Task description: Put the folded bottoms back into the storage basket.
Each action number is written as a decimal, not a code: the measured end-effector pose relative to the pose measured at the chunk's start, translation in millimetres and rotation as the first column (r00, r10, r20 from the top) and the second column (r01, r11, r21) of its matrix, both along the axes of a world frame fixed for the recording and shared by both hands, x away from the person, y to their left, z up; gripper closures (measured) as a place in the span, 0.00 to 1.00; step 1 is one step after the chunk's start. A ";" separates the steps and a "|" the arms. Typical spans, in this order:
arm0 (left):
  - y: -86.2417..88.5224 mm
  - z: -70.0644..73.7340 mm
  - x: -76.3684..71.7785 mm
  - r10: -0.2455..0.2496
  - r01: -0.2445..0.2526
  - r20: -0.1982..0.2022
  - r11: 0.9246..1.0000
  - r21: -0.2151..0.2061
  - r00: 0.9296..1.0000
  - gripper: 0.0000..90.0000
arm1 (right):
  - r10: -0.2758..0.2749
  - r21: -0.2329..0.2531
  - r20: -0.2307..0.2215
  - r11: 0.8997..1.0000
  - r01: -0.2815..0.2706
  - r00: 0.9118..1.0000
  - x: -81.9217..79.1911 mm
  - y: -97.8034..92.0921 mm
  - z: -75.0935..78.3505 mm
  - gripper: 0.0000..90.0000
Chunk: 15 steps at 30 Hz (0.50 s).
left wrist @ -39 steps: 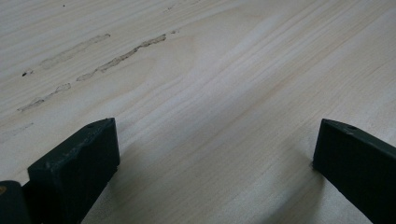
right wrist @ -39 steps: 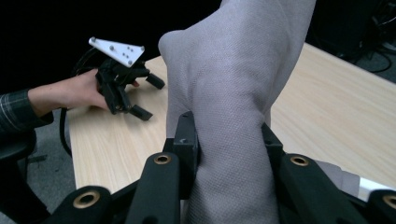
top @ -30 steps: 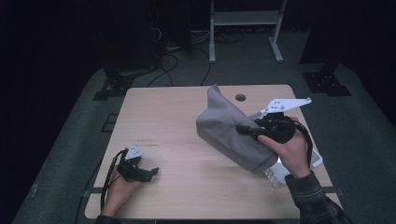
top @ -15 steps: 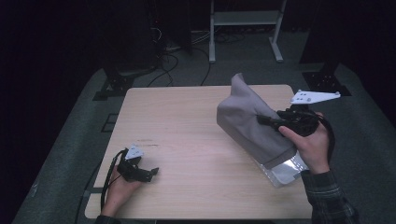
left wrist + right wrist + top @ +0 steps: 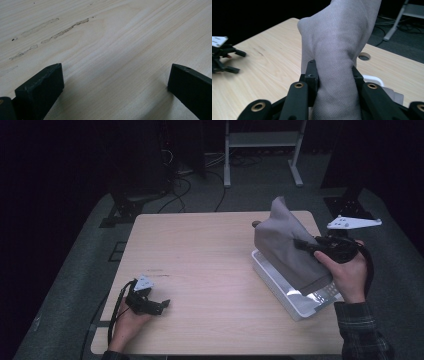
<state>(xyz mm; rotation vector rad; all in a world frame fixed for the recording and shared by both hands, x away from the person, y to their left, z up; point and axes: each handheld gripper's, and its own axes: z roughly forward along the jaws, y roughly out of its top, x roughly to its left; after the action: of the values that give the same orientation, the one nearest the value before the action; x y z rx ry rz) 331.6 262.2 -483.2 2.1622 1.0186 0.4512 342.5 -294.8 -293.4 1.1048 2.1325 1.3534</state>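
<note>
– Where is the left hand?

– The left hand lies low at the near left, holding the left gripper, its jaws set wide apart and pointing right.

– And the right?

– The right hand, in a plaid sleeve, is raised at the far right. It holds the right gripper, jaws pressed together on grey fabric and pointing left.

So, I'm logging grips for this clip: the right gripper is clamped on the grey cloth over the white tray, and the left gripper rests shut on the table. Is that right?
Not quite: the left gripper is open. The left gripper view shows its jaws wide apart over the bare wooden table. The rest holds: the right gripper is clamped on the grey cloth above the white tray, as the high view shows.
</note>
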 end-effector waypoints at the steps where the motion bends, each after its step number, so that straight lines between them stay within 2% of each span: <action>1: 0.1 0.1 0.0 -0.001 0.001 -0.001 1.000 0.001 1.000 0.00 | -0.010 -0.004 -0.001 1.000 0.010 1.000 0.8 -2.8 -0.9 0.76; 9: 0.1 0.2 -0.1 -0.001 0.001 -0.004 1.000 0.002 1.000 0.00 | -0.079 -0.026 -0.022 0.997 0.078 0.997 5.9 -23.8 -10.5 0.76; 15: 0.0 0.0 -0.1 -0.001 0.001 -0.002 1.000 0.001 1.000 0.00 | -0.129 -0.059 -0.036 0.990 0.126 0.991 8.3 -34.2 -17.7 0.76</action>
<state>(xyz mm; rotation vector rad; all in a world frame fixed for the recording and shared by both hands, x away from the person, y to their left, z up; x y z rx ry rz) 331.6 262.2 -483.1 2.1640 1.0190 0.4493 350.8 -329.1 -311.0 1.2320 2.0758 1.2156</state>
